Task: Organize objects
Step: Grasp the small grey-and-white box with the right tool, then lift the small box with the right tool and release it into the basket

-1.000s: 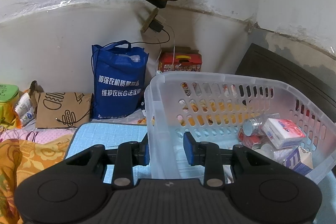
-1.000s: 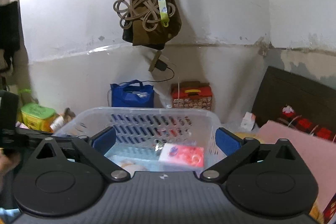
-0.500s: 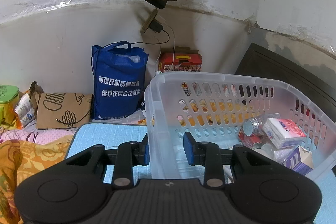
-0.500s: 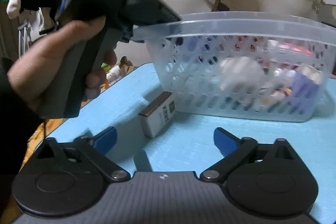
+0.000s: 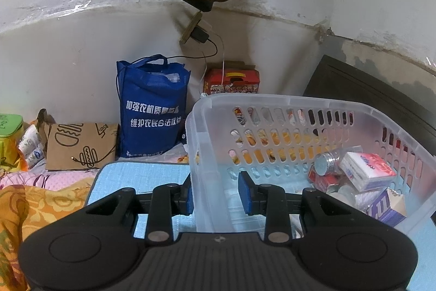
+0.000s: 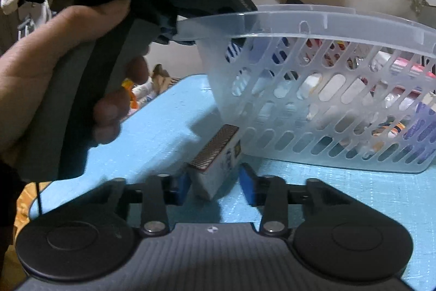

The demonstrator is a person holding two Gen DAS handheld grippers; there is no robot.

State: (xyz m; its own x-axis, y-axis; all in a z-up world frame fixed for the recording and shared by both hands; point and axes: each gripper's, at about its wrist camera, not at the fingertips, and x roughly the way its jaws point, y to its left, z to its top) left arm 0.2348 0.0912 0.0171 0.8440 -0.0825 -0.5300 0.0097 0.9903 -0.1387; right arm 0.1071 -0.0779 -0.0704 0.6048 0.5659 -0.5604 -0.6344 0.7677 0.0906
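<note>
Gripping the rim of the clear basket (image 5: 275, 102), left gripper (image 5: 215, 194) tilts it, fingers narrow around the wall. Right gripper (image 6: 214, 186) sits low on the blue surface (image 6: 354, 198), fingers narrowed around, not yet clamped on, the small box (image 6: 218, 157) just beside the basket.

Left gripper (image 5: 215, 195) fills the lower frame, jaws partly apart. Right gripper (image 6: 214, 186) sits low centre, jaws narrowly apart. Left hand (image 6: 49, 89) grips its handle at left.
</note>
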